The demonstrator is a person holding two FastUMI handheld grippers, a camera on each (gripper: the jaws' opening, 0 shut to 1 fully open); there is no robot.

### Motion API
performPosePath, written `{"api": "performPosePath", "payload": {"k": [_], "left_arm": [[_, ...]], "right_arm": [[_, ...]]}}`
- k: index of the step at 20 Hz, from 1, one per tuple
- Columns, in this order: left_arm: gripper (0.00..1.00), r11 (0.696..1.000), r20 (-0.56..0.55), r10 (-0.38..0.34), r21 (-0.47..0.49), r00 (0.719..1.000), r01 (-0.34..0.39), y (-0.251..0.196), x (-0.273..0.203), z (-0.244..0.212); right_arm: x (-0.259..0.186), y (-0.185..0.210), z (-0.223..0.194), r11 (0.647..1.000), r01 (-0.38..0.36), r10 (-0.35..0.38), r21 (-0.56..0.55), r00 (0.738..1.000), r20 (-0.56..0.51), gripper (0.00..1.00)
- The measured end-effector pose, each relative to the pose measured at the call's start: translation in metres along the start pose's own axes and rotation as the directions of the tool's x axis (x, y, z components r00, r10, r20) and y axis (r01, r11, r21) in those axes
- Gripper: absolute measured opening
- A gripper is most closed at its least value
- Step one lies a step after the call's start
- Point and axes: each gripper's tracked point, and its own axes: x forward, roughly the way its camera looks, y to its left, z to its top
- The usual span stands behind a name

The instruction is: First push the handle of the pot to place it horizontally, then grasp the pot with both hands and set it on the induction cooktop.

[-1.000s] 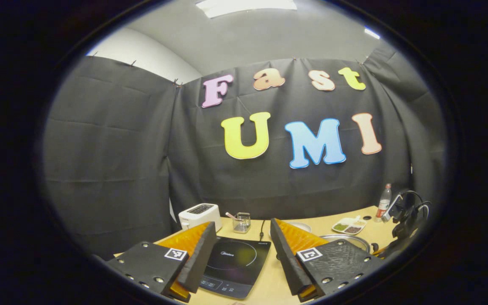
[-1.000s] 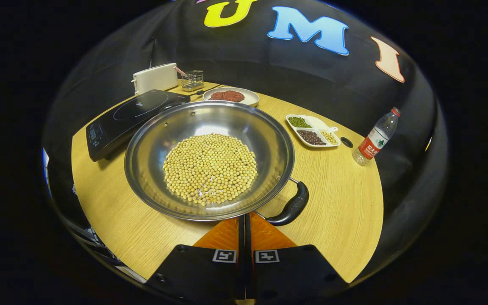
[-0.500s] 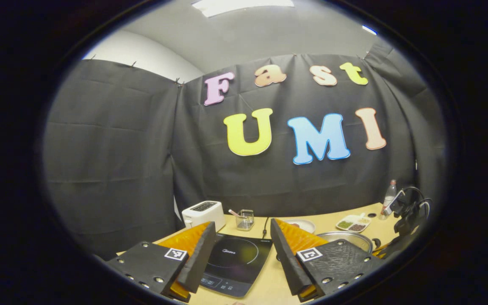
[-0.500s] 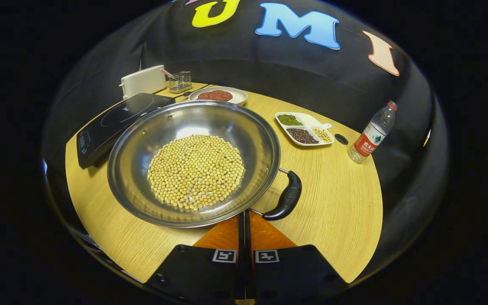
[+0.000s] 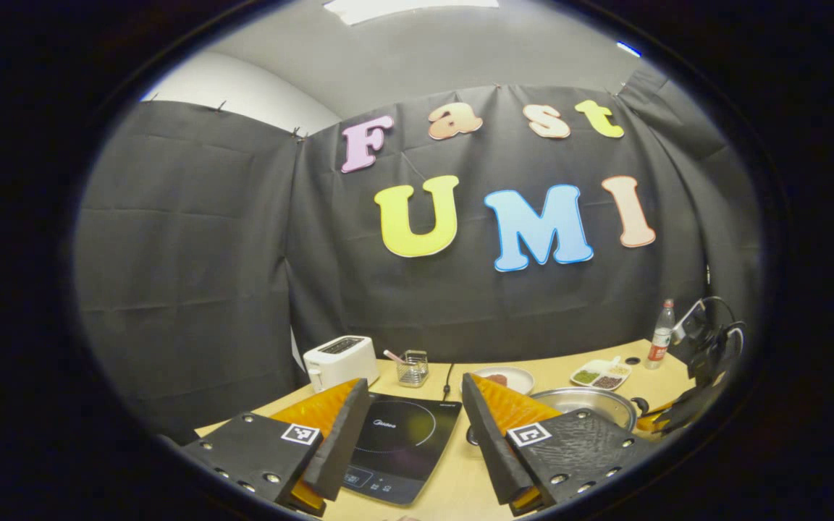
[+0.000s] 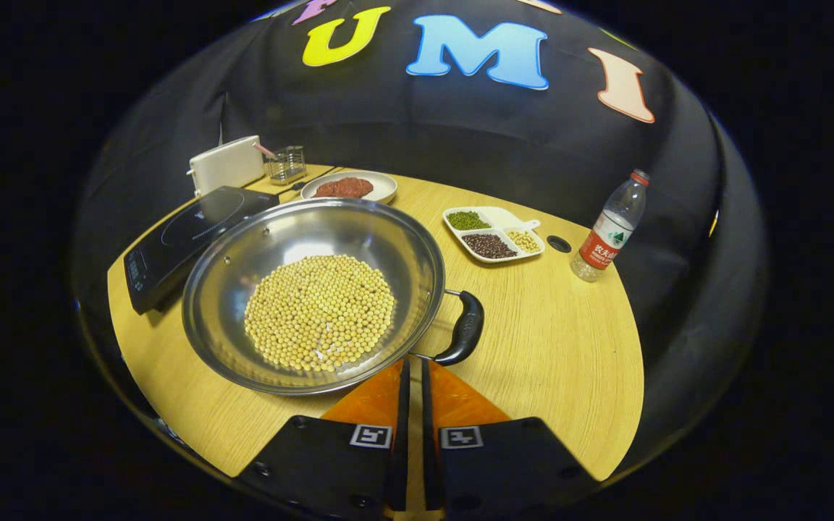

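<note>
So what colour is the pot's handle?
Black. The pot's handle shows best in the right gripper view, sticking out from the shiny steel pot.

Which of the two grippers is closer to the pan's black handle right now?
Right. The right gripper, fingers nearly together, sits just short of the black handle of the pot. The left gripper hovers open above the induction cooktop, left of the pot.
</note>
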Motion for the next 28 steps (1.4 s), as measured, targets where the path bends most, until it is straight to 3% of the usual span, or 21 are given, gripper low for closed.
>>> {"api": "performPosePath", "payload": {"k": [1,2,3,4,6,9,11,16,28], "left_arm": [[0.79,1.0,-0.006,-0.01,0.002,1.0,0.01,-0.002,0.006,-0.004],[0.76,1.0,-0.007,-0.024,0.003,1.0,0.024,-0.003,0.012,-0.006],[0.79,0.999,-0.009,-0.042,0.003,0.999,0.042,-0.005,0.018,-0.009],[0.79,0.998,-0.015,-0.065,0.001,0.998,0.065,-0.008,0.025,-0.012],[0.76,0.993,-0.033,-0.115,-0.007,0.993,0.115,-0.015,0.043,-0.021],[0.76,0.98,-0.052,-0.198,-0.026,0.979,0.197,-0.026,0.072,-0.033],[0.76,0.967,-0.07,-0.253,-0.04,0.965,0.251,-0.034,0.089,-0.041],[0.76,0.93,-0.123,-0.366,-0.087,0.922,0.357,-0.058,0.127,-0.063],[0.79,0.888,-0.319,-0.458,-0.115,0.83,0.446,-0.107,0.166,-0.15]], "right_arm": [[-0.005,-0.002,0.006,1.0,0.0,-0.001,0.029,1.0,0.023,0.18],[-0.012,-0.001,0.011,0.998,0.0,-0.003,0.06,0.999,0.046,0.42],[-0.018,-0.001,0.016,0.996,0.004,-0.011,0.09,0.998,0.07,0.52],[-0.024,-0.003,0.022,0.993,0.016,-0.027,0.119,0.995,0.092,0.73],[-0.033,-0.005,0.035,0.983,0.043,-0.07,0.179,0.987,0.147,0.96],[-0.042,-0.008,0.056,0.966,0.076,-0.129,0.248,0.97,0.205,0.98],[-0.044,-0.01,0.057,0.953,0.104,-0.166,0.286,0.966,0.2,0.94],[-0.04,-0.01,0.062,0.93,0.146,-0.219,0.337,0.957,0.19,0.97],[-0.003,-0.02,0.06,0.914,0.155,-0.22,0.374,0.966,0.138,0.94]]}}
